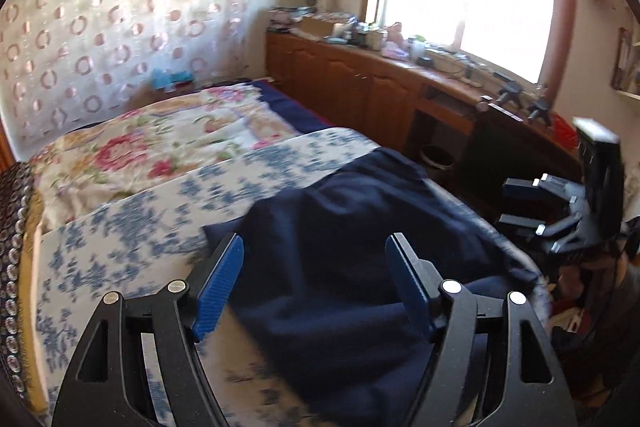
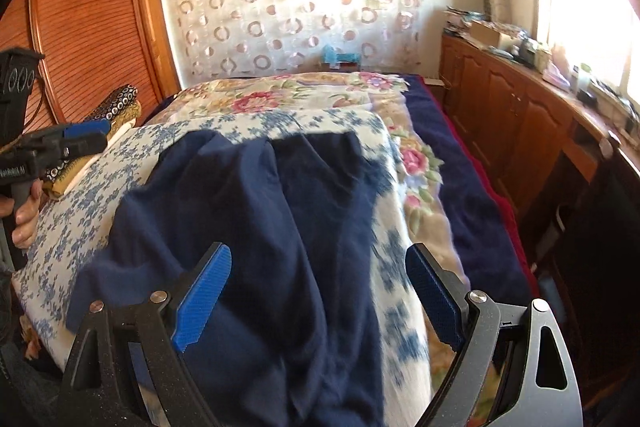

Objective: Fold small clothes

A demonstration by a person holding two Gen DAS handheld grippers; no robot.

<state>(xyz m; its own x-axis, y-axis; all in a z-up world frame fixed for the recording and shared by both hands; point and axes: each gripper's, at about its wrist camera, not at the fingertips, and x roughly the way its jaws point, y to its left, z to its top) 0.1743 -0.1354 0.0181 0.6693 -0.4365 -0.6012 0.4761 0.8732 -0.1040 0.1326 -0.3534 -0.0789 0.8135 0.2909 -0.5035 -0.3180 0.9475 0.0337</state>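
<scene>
**Desk:** What did the bedroom pictures show?

**Photographer:** A navy garment (image 2: pixel 256 227) lay rumpled on a blue-flowered white cloth (image 1: pixel 132 227) at the near end of the bed, partly spread, one edge hanging toward the bed's side. Beyond it lay a rose-patterned quilt (image 1: pixel 160 139).

**Desk:** And the tongs?

**Photographer:** Both stood spread with nothing between the pads. The left gripper (image 1: pixel 316 287) hovered over the garment's near edge, its blue pads (image 1: pixel 218 291) clear of the fabric. The right gripper (image 2: pixel 318 299) hung above the garment's middle, likewise holding nothing. A person's hand (image 2: pixel 24 215) was wrapped round the left tool's handle.

**Desk:** Which step was that?

**Photographer:** By my reading, between grasps: the garment was set down but not yet folded. The next move looked to call for each tong to drop onto an edge or corner, pinch one layer only, then draw the cloth flat before turning it over itself.

**Desk:** Any writing?

**Photographer:** White lettering ran along the left tool's body in the right wrist view, too blurred to read. No brand was legible on the garment.
</scene>
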